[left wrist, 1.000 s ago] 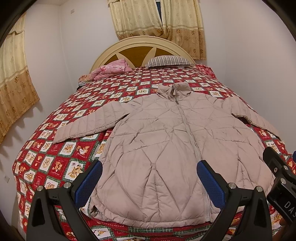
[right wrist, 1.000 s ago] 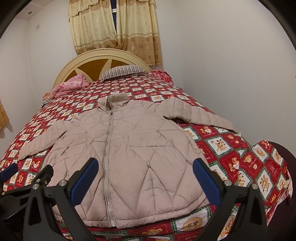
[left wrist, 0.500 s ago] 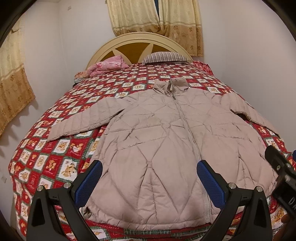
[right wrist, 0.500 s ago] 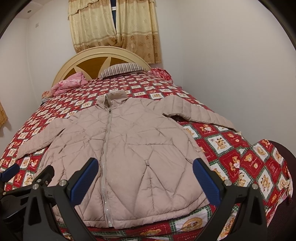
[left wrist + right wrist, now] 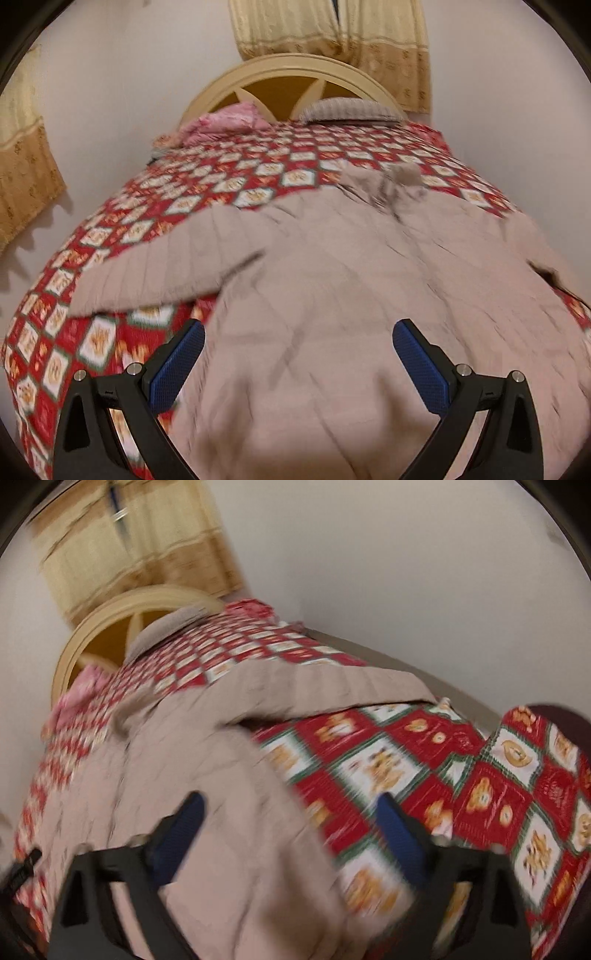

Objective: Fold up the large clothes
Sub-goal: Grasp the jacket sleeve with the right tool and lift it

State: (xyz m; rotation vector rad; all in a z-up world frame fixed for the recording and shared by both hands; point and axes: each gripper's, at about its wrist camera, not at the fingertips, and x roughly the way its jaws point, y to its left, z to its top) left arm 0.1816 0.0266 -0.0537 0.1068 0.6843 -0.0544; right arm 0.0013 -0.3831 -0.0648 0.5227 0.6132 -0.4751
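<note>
A beige quilted jacket (image 5: 332,295) lies flat and zipped on the bed, front up, collar (image 5: 391,181) toward the headboard and both sleeves spread out. My left gripper (image 5: 297,354) is open and empty, low over the jacket's left side near the hem, below the left sleeve (image 5: 173,262). In the right wrist view the jacket (image 5: 192,775) fills the lower left and its right sleeve (image 5: 325,686) runs toward the wall. My right gripper (image 5: 290,830) is open and empty over the jacket's right edge. Both views are motion-blurred.
The bed has a red, white and green patchwork cover (image 5: 92,339) with bear prints (image 5: 480,797). A pink bundle (image 5: 225,122) and a striped pillow (image 5: 351,109) lie by the cream headboard (image 5: 288,70). Walls stand close on both sides; curtains (image 5: 332,29) hang behind.
Both grippers have moved forward and down toward the jacket. The right gripper has tilted and swung to the jacket's right edge. Both stay open.
</note>
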